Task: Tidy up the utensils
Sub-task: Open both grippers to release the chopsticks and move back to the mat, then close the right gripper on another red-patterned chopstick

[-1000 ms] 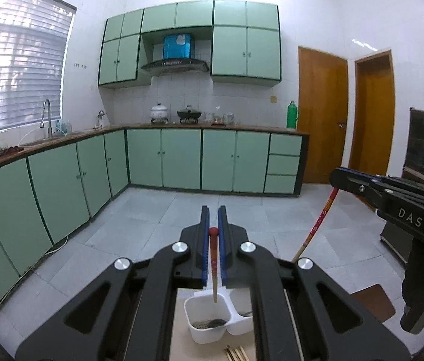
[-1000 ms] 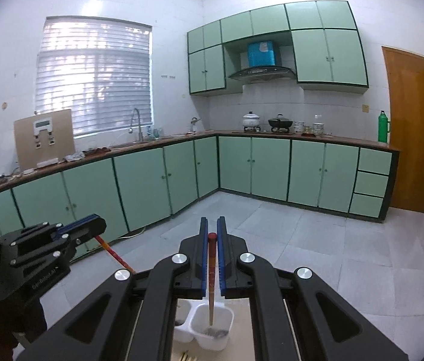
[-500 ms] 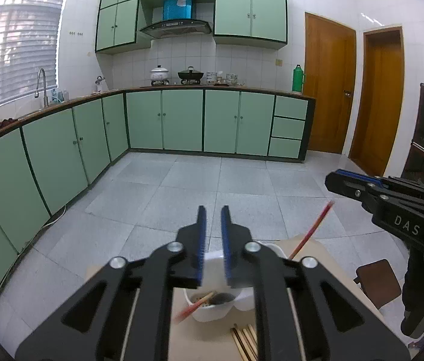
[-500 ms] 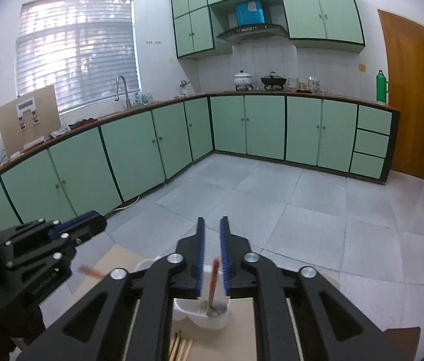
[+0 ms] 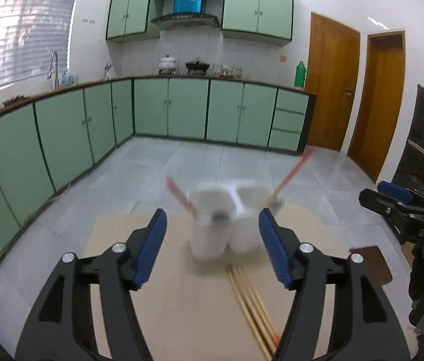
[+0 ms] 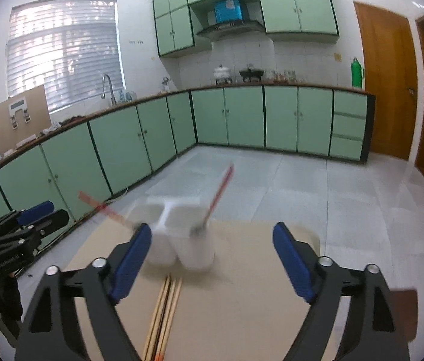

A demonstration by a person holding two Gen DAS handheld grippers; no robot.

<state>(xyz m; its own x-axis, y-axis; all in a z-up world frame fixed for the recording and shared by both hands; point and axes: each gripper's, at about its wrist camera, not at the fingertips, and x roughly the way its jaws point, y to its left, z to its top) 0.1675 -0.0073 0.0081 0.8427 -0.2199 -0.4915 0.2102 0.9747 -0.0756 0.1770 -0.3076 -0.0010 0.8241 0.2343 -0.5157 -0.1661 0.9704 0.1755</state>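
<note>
Both tongs are spread wide and hold nothing: left gripper (image 5: 212, 246), right gripper (image 6: 212, 258). At 12 o'clock stands the blurred white holder (image 5: 224, 225) with two red-tipped chopsticks (image 6: 219, 192) inside. More chopsticks (image 5: 252, 303) lie at 6 o'clock on the table (image 5: 163, 316).

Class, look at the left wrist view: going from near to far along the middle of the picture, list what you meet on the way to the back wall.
Loose chopsticks on the board → white two-cup holder → tiled floor → green base cabinets → stove pots → range hood.
</note>
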